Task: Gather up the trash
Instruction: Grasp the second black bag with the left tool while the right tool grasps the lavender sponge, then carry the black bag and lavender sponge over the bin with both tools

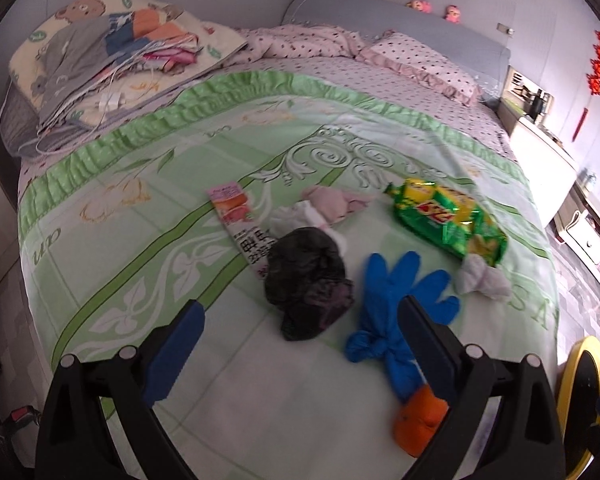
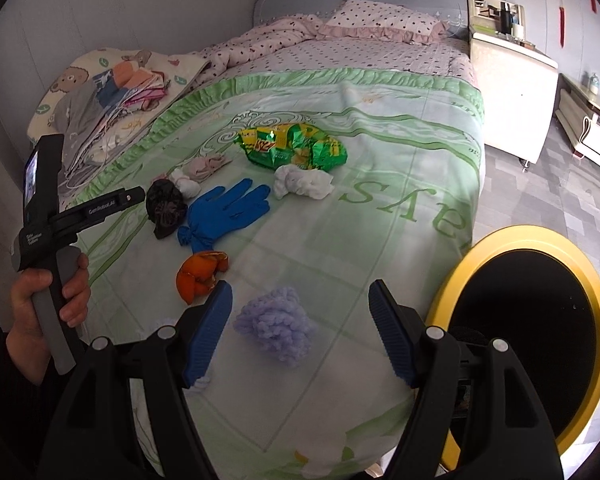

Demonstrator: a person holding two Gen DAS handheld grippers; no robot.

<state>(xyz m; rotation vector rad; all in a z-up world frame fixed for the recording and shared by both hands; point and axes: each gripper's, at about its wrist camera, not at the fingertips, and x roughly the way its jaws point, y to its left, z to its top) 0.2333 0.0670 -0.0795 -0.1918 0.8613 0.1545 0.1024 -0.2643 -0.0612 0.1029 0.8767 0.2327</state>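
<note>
**Operator:** What is the state of my grippers?

**Manual:** Your left gripper (image 1: 300, 312) and right gripper (image 2: 300, 304) both stand open — nothing held.

**Operator:** Where is the trash?

**Manual:** On the green bedspread (image 2: 380, 220): blue glove (image 1: 396, 292), black bag (image 1: 308, 280), orange peel (image 2: 200, 276), snack wrapper (image 2: 292, 148). Purple fluff (image 2: 276, 328) lies between your right fingers. The yellow-rimmed bin (image 2: 536, 240) stands just beside the bed.

Soft, even daylight falls over the green patterned bedspread (image 1: 148, 216), with faint shadows only. Both fisheye views bend strongly and darken at the corners. Slight blur softens detail.
</note>
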